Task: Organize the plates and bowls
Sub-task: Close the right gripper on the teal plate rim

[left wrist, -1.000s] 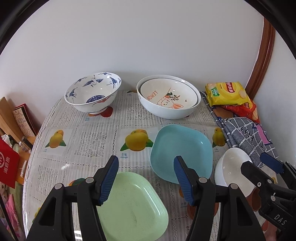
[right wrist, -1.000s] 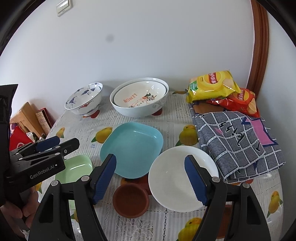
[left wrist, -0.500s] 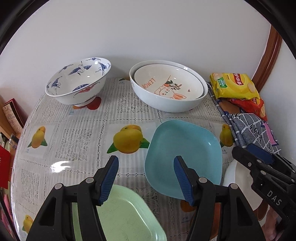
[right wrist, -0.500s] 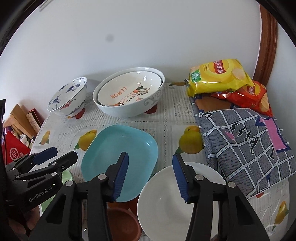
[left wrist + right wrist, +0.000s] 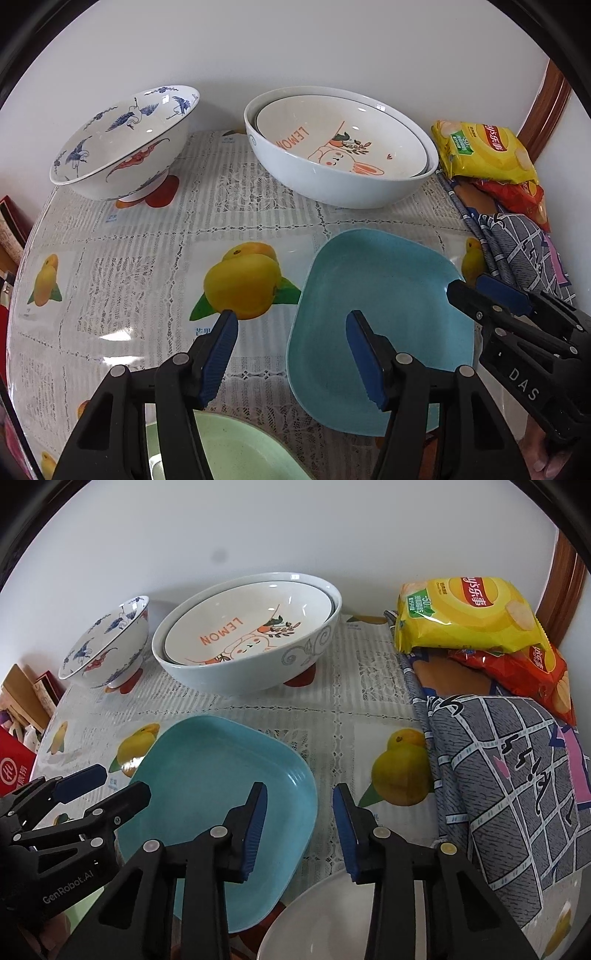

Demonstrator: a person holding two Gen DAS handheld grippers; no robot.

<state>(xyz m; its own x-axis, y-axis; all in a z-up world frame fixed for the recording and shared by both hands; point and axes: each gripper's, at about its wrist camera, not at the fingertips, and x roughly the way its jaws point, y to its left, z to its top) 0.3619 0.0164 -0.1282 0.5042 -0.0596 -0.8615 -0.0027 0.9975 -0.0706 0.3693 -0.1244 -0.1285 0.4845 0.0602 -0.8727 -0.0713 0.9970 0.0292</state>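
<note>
Fruit-print table (image 5: 147,229) before you: the blue plate (image 5: 380,325) lies centre. Your left tool (image 5: 291,350) and right tool (image 5: 297,823) straddle its opposite rims, both spread, empty. Likely next: pinch one rim, lift.

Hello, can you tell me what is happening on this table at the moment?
A person holds a hand-held gripper in each hand over a table of dishes. The left hand-held gripper and the right hand-held gripper are both open and empty, near the blue plate. A green plate and a white bowl lie nearby. Nothing is grasped yet.
</note>
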